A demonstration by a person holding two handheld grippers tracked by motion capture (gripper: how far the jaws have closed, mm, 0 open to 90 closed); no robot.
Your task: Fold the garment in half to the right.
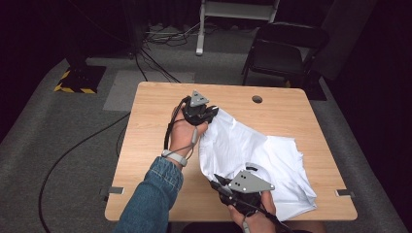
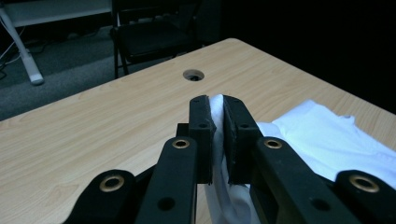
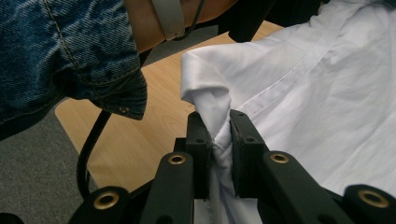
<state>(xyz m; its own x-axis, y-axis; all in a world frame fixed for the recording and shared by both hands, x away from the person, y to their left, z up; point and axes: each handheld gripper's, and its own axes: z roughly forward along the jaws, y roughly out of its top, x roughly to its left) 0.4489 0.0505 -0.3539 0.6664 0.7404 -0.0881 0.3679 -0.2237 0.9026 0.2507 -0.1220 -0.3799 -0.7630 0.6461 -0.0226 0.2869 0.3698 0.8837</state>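
Jaws of left gripper (image 2: 218,135) clamped on a fold of white shirt (image 1: 257,160), cloth visible as a pale strip pinched between the two black pads; jaws of right gripper (image 3: 219,140) likewise clamped on a bunched, twisted edge of the same garment. Shirt spread loosely across the right half of the wooden table (image 1: 150,126), crumpled, its far corner lifted at the left gripper (image 1: 206,115) near the table's middle, its near edge gathered at the right gripper (image 1: 221,187) close to the front edge. Grey three-cornered plate atop each gripper in the high view. Denim sleeve (image 1: 150,194) on the left forearm, entering from the bottom; the same sleeve (image 3: 60,51) just above the table in the right gripper view. Round cable hole (image 1: 257,99) near the table's far edge, well apart from the cloth. Black chair (image 1: 284,48) on grey carpet beyond the table.
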